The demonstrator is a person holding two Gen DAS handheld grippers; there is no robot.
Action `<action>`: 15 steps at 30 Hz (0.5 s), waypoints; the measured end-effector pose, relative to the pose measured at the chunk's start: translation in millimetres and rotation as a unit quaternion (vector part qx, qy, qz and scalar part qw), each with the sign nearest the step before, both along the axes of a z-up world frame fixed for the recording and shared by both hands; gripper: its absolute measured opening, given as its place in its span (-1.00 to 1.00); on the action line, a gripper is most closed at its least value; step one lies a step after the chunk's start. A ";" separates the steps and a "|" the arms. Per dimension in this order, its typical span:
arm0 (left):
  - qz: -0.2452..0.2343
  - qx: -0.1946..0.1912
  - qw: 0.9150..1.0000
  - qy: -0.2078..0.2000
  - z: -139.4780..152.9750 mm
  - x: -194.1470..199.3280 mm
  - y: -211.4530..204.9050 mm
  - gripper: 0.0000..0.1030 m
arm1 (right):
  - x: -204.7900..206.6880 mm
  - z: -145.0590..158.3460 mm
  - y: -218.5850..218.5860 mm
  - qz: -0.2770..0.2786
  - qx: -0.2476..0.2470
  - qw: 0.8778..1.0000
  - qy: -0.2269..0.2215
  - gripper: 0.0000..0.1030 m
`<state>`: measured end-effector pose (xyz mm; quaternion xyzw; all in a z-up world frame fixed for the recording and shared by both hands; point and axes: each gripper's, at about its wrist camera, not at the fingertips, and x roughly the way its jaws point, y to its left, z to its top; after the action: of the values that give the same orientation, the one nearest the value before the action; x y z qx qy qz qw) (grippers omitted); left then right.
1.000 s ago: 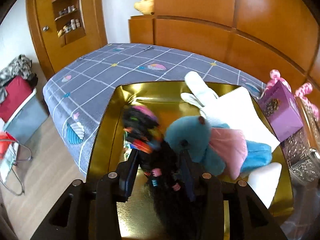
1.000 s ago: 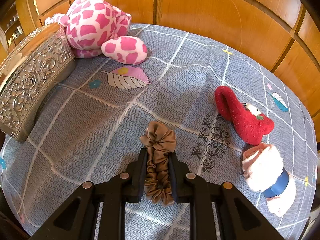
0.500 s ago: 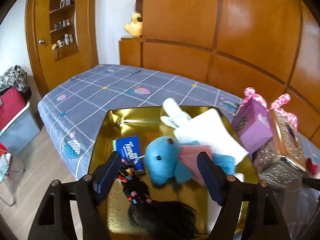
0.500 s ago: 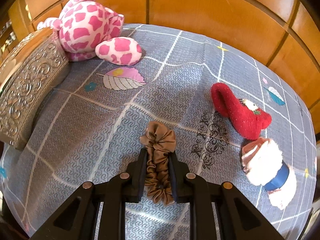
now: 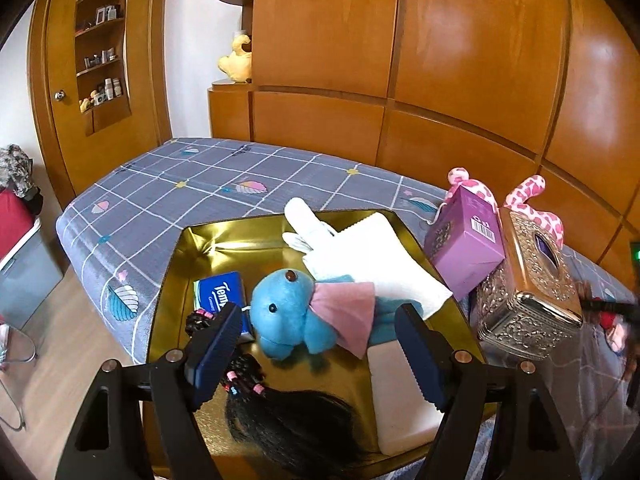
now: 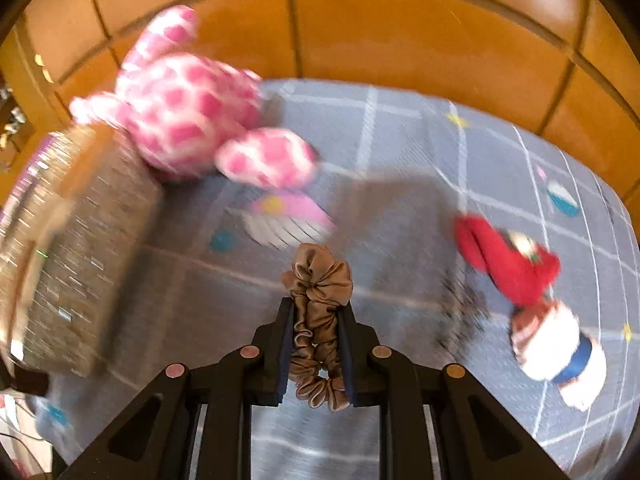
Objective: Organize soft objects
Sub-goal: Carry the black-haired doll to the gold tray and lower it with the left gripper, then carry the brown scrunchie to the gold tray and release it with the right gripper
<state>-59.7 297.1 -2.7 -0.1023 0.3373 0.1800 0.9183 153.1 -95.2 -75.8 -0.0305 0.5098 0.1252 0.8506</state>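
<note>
Since second ago, left gripper (image 5: pixel 316 350) let go of black hair bundle (image 5: pixel 288 420) — jaws now wide apart, nothing between, bundle lying in gold tray (image 5: pixel 172 280) beside blue plush (image 5: pixel 292 312). Right gripper (image 6: pixel 316 344) clamped on brown scrunchie (image 6: pixel 318 320), raised off bedspread (image 6: pixel 400 184) — view blurred.

Motion blur smears the pink spotted plush (image 6: pixel 188 96) and ornate box (image 6: pixel 76 248); the black wig's (image 5: pixel 296 428) near end is cut off.
</note>
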 end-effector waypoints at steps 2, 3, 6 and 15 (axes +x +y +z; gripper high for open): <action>-0.004 -0.001 1.000 0.001 -1.0 -0.1 -0.8 0.55 | 6.8 16.5 18.2 0.019 0.009 1.000 -0.017 -0.63; -0.006 -0.001 1.000 0.002 -1.5 0.2 -1.8 0.55 | 8.7 22.8 25.8 0.026 0.012 0.999 -0.024 -0.63; -0.011 -0.002 1.000 0.003 -2.4 0.6 -3.9 0.56 | 18.1 47.7 52.5 0.051 0.025 0.997 -0.050 -0.63; -0.014 0.012 1.000 0.002 0.6 -3.6 -8.6 0.62 | 24.4 118.4 154.9 0.163 0.070 0.976 -0.124 -0.63</action>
<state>-63.3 288.5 -2.0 -0.0862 0.3386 0.1715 0.9211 177.5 59.7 42.7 -0.0687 0.3787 0.2930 0.8752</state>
